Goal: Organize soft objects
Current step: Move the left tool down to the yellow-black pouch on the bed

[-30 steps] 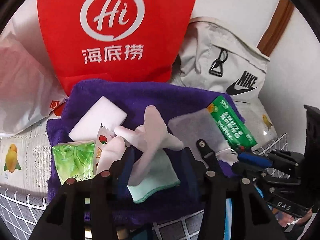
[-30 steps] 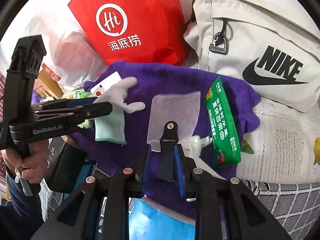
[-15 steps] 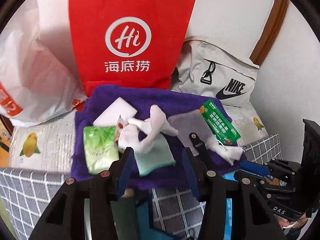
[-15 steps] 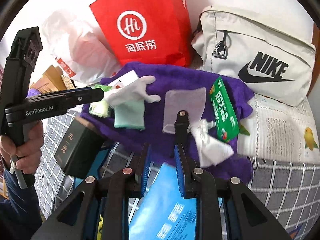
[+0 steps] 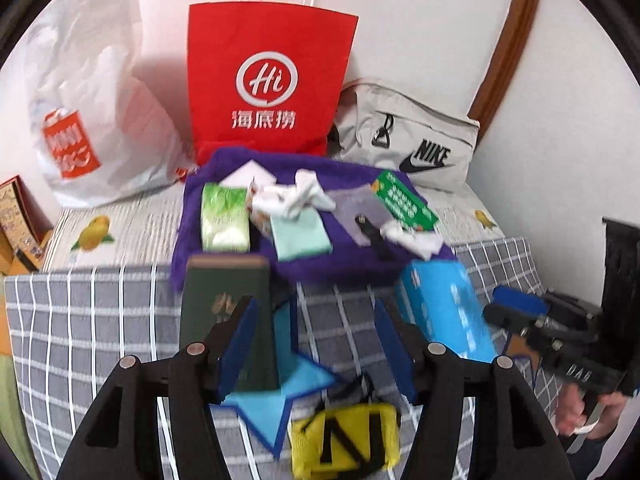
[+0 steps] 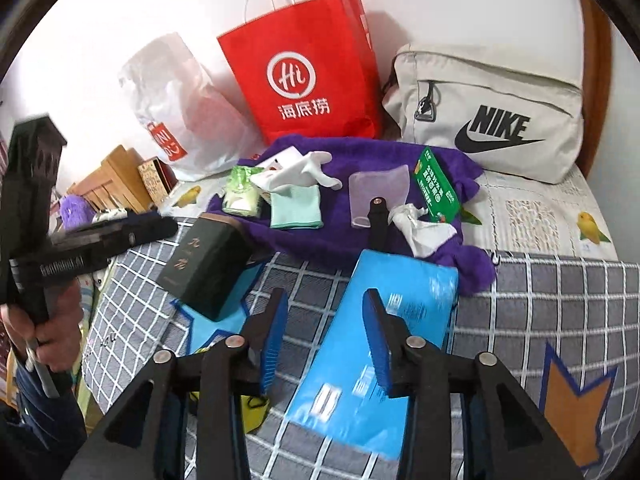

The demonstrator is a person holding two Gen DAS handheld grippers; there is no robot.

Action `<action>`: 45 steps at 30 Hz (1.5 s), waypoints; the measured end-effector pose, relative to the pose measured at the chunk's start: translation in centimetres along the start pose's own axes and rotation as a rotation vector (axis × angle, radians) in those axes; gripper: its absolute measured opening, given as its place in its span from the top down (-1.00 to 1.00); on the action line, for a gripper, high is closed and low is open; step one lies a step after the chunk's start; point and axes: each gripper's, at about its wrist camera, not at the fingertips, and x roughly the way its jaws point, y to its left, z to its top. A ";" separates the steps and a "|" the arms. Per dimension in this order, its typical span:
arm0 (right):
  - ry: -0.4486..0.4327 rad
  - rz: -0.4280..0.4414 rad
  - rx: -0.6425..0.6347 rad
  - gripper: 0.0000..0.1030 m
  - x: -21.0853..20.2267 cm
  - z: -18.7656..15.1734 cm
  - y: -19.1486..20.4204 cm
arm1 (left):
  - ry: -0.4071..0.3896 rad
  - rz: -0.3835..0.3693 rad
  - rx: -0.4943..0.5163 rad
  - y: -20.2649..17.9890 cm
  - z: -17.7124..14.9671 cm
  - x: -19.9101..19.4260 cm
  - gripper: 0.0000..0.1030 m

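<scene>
A purple towel (image 5: 344, 258) (image 6: 352, 236) lies on the bed with soft things on it: a white glove (image 5: 296, 196) (image 6: 298, 172), a mint cloth (image 5: 300, 236) (image 6: 295, 206), a green tissue pack (image 5: 223, 218) (image 6: 240, 192), a grey sheet (image 6: 378, 190), a crumpled white tissue (image 5: 416, 240) (image 6: 424, 228) and a long green packet (image 5: 402, 200) (image 6: 436, 186). My left gripper (image 5: 314, 334) is open and empty, well back from the towel. My right gripper (image 6: 325, 328) is open and empty above a blue box (image 6: 380, 344).
A dark green box (image 5: 226, 308) (image 6: 204, 266) and the blue box (image 5: 444, 312) lie on the checked blanket (image 6: 540, 304) in front of the towel. A yellow strap (image 5: 344, 444) is near. A red paper bag (image 6: 304, 72), a white plastic bag (image 5: 92, 100) and a Nike bag (image 6: 488, 112) stand behind.
Both grippers have pulled back from the towel. The right gripper, shut a second ago, is now open. The glove and the tissue lie on the towel.
</scene>
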 end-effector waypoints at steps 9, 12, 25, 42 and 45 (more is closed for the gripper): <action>0.017 0.024 -0.030 0.21 -0.8 -4.6 2.4 | 0.054 0.012 -0.020 0.9 -7.5 -0.5 -0.14; 0.030 0.027 -0.038 0.21 -0.7 -5.8 2.9 | 0.072 0.010 -0.019 1.1 -9.9 -0.5 -0.14; 0.029 -0.023 -0.058 0.21 -2.2 -9.3 3.7 | 0.103 0.000 0.169 -0.3 -15.9 0.3 -0.31; 0.055 -0.034 -0.062 0.21 -1.4 -10.4 3.6 | 0.094 0.021 0.328 -2.0 -17.6 2.0 0.67; 0.058 -0.031 -0.064 0.21 -1.3 -10.6 3.6 | 0.101 -0.059 0.282 -1.6 -17.5 1.0 0.69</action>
